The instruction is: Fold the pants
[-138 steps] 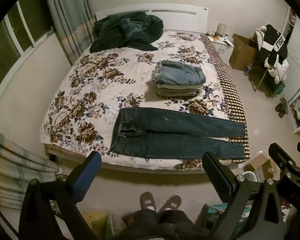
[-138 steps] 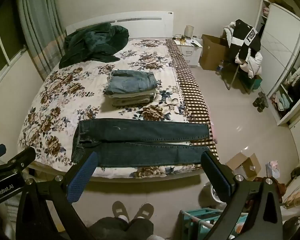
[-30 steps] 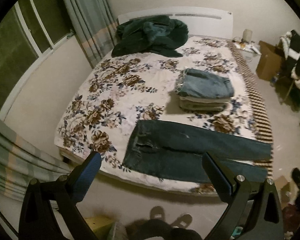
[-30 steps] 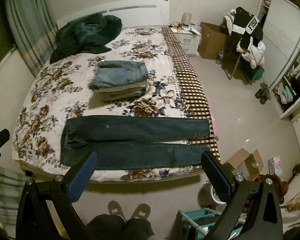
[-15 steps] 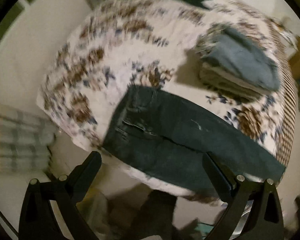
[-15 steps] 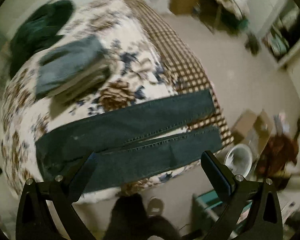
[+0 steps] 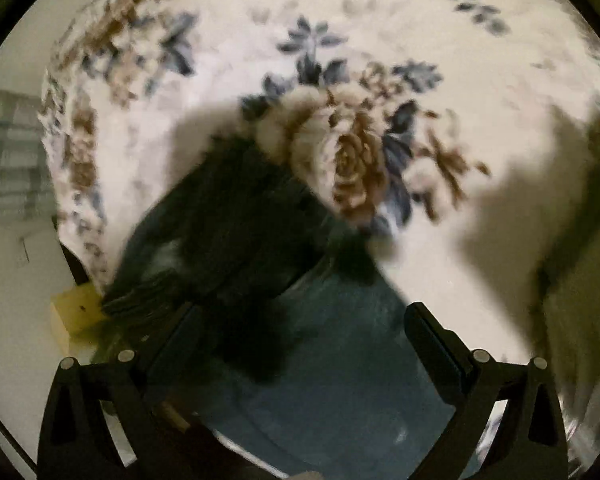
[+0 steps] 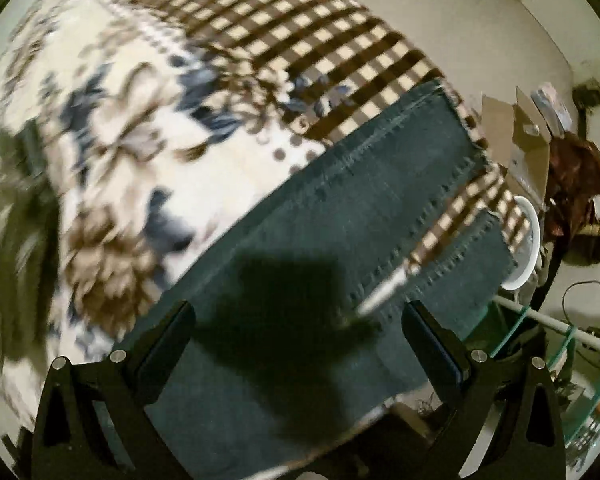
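Across the near edge of the floral-printed white bedspread (image 7: 480,60) lie the dark blue denim pants (image 8: 340,248), spread flat, and both our tools hang close above them. Our left gripper (image 7: 300,332) sits over the waist end, its two black fingers spread wide apart with nothing between them; below it we see the dark blue cloth (image 7: 340,380) and a heavy shadow falling across the waistband, though this view is blurred and the details of the waistband are hard to read. Beside the bed's corner on that side a small yellow box (image 7: 74,312) rests on the pale floor. Our right gripper (image 8: 298,330) is over the leg end, likewise released, its fingers wide and holding nothing. From this view the two legs run side by side toward the bed's edge, with a narrow gap between them near the hems where the brown-and-cream checked sheet (image 8: 300,28) shows through. The hems lie on that checked strip at the side of the bed. Past the edge, on the floor, we can make out an open cardboard box (image 8: 520,140) and a round white bowl-like object (image 8: 528,248).
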Demonstrator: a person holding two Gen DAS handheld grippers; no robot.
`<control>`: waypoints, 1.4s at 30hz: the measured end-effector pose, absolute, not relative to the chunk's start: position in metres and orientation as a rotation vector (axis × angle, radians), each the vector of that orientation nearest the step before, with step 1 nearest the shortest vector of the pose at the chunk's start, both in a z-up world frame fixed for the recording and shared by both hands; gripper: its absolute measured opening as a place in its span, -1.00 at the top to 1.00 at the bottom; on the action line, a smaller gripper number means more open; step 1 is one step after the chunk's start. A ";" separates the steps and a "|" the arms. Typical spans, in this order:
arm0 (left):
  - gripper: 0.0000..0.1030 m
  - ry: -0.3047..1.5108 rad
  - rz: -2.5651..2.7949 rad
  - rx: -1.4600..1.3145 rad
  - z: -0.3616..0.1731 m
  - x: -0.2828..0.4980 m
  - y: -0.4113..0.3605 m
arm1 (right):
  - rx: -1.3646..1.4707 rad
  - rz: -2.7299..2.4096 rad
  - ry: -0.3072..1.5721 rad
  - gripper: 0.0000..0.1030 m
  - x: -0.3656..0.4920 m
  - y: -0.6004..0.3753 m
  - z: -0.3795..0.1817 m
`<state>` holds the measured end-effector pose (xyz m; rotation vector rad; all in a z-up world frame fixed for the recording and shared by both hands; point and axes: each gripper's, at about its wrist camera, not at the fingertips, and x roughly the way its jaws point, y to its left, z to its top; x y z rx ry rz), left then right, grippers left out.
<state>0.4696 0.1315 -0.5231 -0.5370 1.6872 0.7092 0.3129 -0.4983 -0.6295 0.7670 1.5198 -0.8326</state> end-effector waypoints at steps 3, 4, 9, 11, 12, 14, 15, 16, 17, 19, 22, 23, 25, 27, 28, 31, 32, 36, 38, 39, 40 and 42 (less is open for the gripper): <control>-0.74 1.720 0.741 -0.544 -0.555 0.483 0.137 | 0.825 -0.873 1.524 -1.00 0.323 -0.515 -0.663; -0.54 1.721 0.750 -0.519 -0.561 0.486 0.138 | 0.851 -0.882 1.523 -1.00 0.327 -0.520 -0.673; 0.44 1.634 0.741 -0.457 -0.554 0.473 0.132 | 0.915 -0.900 1.520 -0.95 0.335 -0.531 -0.702; 0.61 1.579 0.707 -0.478 -0.541 0.460 0.129 | 0.902 -0.896 1.526 -0.63 0.337 -0.531 -0.709; 0.65 1.551 0.699 -0.494 -0.532 0.454 0.128 | 0.891 -0.891 1.522 -0.51 0.337 -0.531 -0.710; 0.68 1.502 0.681 -0.515 -0.518 0.443 0.128 | 0.867 -0.888 1.503 0.16 0.335 -0.529 -0.707; 0.69 1.476 0.666 -0.522 -0.511 0.438 0.128 | 0.858 -0.877 1.487 0.37 0.332 -0.528 -0.703; 0.71 1.460 0.651 -0.525 -0.505 0.432 0.127 | 0.859 -0.867 1.471 0.71 0.328 -0.528 -0.696; 0.72 1.447 0.641 -0.531 -0.500 0.427 0.128 | 0.860 -0.860 1.458 0.81 0.325 -0.528 -0.692; 0.73 1.414 0.608 -0.545 -0.492 0.417 0.128 | 0.862 -0.825 1.430 0.86 0.315 -0.526 -0.677; 0.74 1.379 0.569 -0.561 -0.476 0.398 0.133 | 0.849 -0.768 1.392 0.89 0.296 -0.523 -0.650; 0.75 1.365 0.552 -0.567 -0.468 0.385 0.137 | 0.845 -0.747 1.379 0.89 0.288 -0.522 -0.641; 0.75 1.342 0.525 -0.586 -0.460 0.354 0.151 | 0.842 -0.710 1.360 0.90 0.265 -0.520 -0.624; 0.75 1.339 0.517 -0.599 -0.459 0.325 0.161 | 0.838 -0.686 1.348 0.90 0.235 -0.520 -0.615; 0.74 1.344 0.516 -0.598 -0.461 0.306 0.165 | 0.833 -0.678 1.343 0.90 0.226 -0.519 -0.611; 0.74 1.380 0.530 -0.573 -0.474 0.262 0.172 | 0.791 -0.665 1.353 0.90 0.184 -0.517 -0.612; 0.74 1.405 0.542 -0.563 -0.486 0.246 0.175 | 0.781 -0.669 1.363 0.90 0.169 -0.516 -0.617; 0.74 1.487 0.600 -0.571 -0.536 0.204 0.186 | 0.796 -0.691 1.423 0.90 0.127 -0.516 -0.652; 0.73 1.516 0.611 -0.591 -0.563 0.188 0.188 | 0.796 -0.705 1.452 0.90 0.113 -0.514 -0.670; 0.72 1.518 0.613 -0.578 -0.570 0.185 0.188 | 0.797 -0.708 1.470 0.90 0.107 -0.513 -0.680; 0.72 1.512 0.610 -0.567 -0.574 0.183 0.187 | 0.799 -0.709 1.482 0.90 0.102 -0.512 -0.688; 0.69 1.491 0.603 -0.565 -0.574 0.181 0.186 | 0.832 -0.704 1.485 0.90 0.093 -0.515 -0.696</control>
